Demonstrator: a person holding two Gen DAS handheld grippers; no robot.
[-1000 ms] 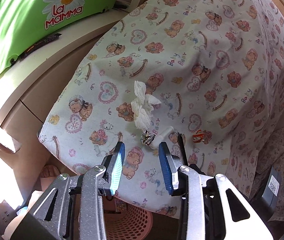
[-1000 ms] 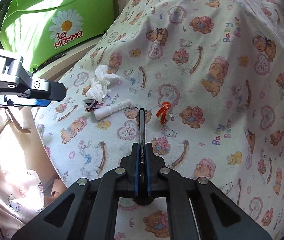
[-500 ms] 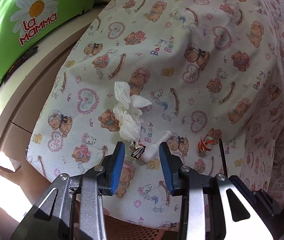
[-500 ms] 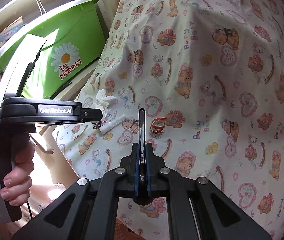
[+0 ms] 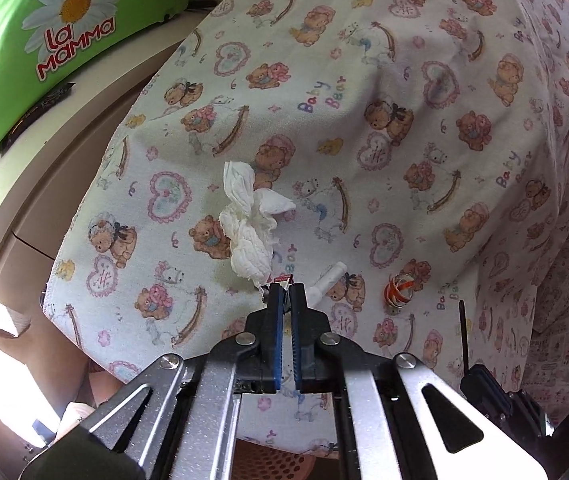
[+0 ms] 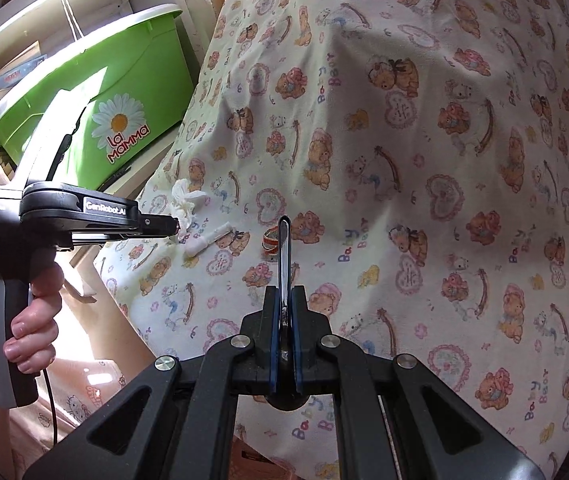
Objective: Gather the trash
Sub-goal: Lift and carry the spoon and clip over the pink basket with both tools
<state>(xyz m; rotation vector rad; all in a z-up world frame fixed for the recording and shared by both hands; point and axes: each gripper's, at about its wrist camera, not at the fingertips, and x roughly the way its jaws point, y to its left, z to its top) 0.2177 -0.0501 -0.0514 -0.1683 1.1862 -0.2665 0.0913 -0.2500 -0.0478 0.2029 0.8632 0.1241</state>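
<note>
Trash wrapper [image 5: 280, 280] on the "Baby Bear" cloth [image 5: 404, 128], pinched by the left gripper [image 5: 285, 294] beside crumpled tissue [image 5: 250, 224]. Right gripper [image 6: 284, 300], pressed together, clamps a dark strip [image 6: 283, 256]. Green tub [image 6: 96, 92] reads "La Mamma".

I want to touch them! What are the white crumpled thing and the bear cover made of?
The white crumpled thing looks like soft matte tissue paper: thin, creased, wrinkly folds. The bear cover looks like printed cotton cloth, matte, draping softly over its edges.
</note>
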